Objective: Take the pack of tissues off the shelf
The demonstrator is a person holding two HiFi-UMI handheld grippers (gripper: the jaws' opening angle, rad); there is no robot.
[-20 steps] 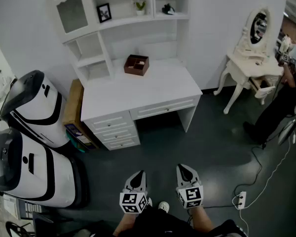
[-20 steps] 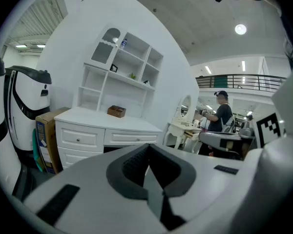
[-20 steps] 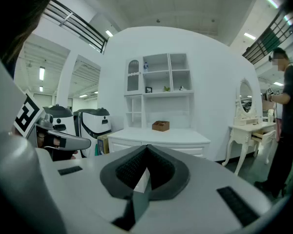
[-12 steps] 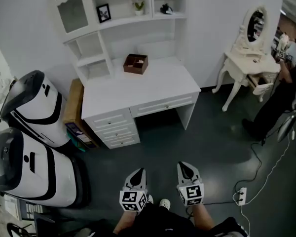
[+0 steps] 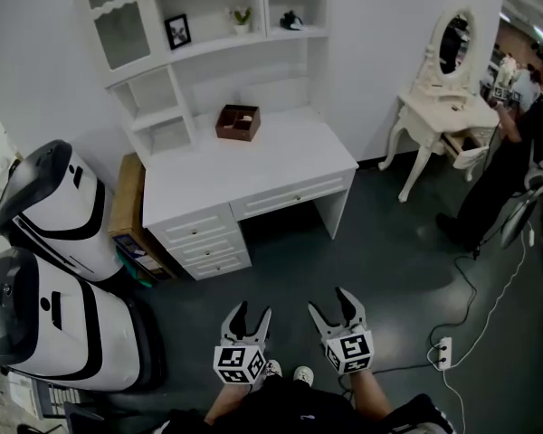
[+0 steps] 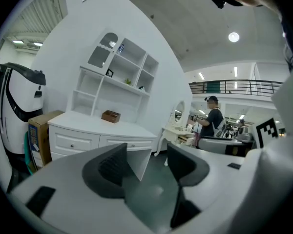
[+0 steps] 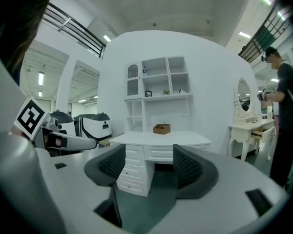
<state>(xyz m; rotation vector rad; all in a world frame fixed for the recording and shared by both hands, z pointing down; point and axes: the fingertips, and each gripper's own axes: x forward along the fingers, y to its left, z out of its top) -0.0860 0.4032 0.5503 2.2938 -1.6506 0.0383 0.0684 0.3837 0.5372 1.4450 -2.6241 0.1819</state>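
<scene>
Left gripper [image 5: 252, 314] and right gripper [image 5: 332, 302], released and empty, hang over open floor [image 5: 394, 260], well apart from the far desk [image 5: 253, 165] edge.

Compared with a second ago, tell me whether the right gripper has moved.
Yes. The right gripper has spread its jaws open, but its body stays about equally far left of the power strip.
</scene>
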